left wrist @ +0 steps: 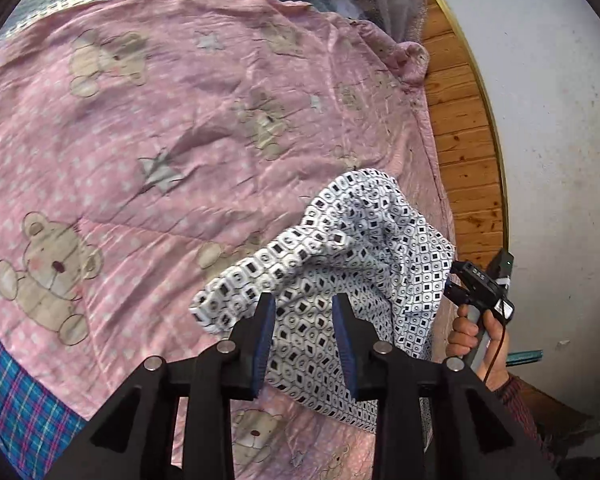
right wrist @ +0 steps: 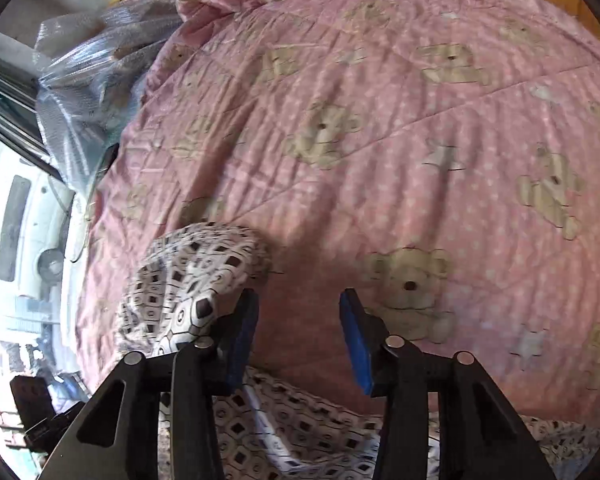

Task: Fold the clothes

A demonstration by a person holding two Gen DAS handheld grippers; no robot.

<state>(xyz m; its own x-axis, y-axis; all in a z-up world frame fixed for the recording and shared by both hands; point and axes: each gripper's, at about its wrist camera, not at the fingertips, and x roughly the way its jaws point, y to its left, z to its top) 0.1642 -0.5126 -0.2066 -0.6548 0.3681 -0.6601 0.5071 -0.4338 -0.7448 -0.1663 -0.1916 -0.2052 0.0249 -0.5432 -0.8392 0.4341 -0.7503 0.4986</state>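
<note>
Left wrist: one patterned garment on pink quilt; both hand-held grippers, left and right, released.

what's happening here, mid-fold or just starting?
Looks like just starting. A person holds a two-finger gripper in each hand over a pink quilt with teddy-bear print. A crumpled white garment with a black geometric print lies bunched on it, not yet flattened or folded. The left gripper and right gripper both hover open, gripping nothing. The person's right hand shows at the quilt's edge.
</note>
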